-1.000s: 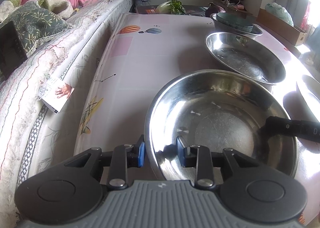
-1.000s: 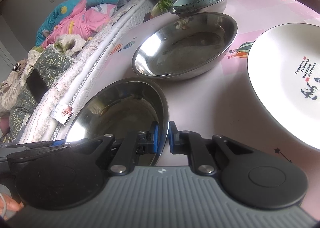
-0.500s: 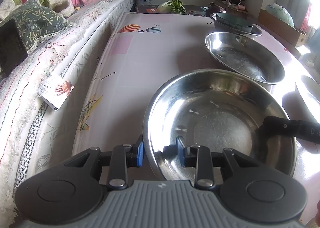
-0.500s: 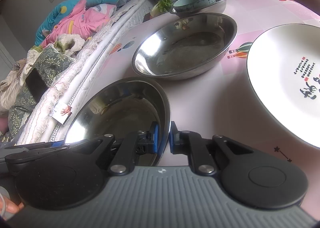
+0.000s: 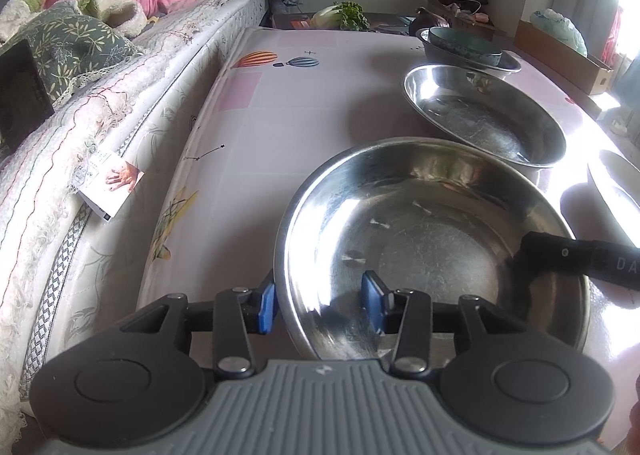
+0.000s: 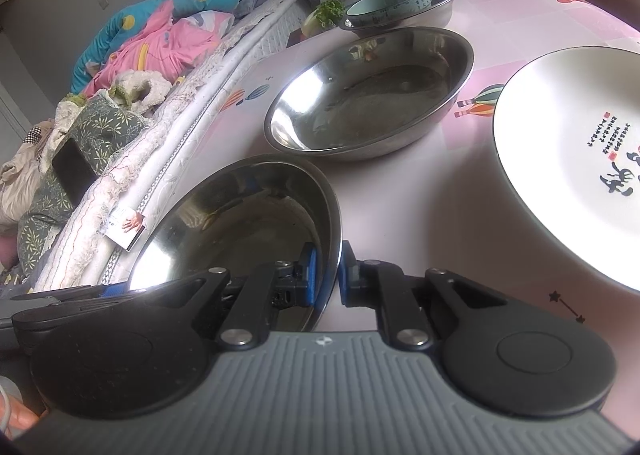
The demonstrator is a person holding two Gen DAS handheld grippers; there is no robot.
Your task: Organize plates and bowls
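**Steel bowl held at one rim, let go at the other**

Seen from both wrist cameras: a near steel bowl (image 5: pixel 432 239) resting on a pink bench (image 5: pixel 288 103) printed with hot-air balloons, just beside a bed (image 5: pixel 120 95) piled with bedding.

Left claw (image 5: pixel 320 301) straddling the bowl's near rim, blue pads standing clear of the metal on both sides; jaws just widened, rim between them but released. Right claw (image 6: pixel 326 269) clenched on the opposite rim of the same bowl (image 6: pixel 240 227), pads pressing the thin steel edge.

Just behind, close to touching: a second steel bowl (image 5: pixel 484 119). Further back, a teal ceramic bowl (image 6: pixel 388 5) nested in a third steel bowl (image 6: pixel 436 11). To the right, well apart, a white plate (image 6: pixel 572 159) with black and red lettering.

Likely step: handing the near bowl over to a one-sided grip, ahead of stacking it with its twin.

Next move, as a judgement: lifting by the right rim only, keeping the bowl from tipping or slipping, clearing the neighbour's rim, then lowering squarely into it.
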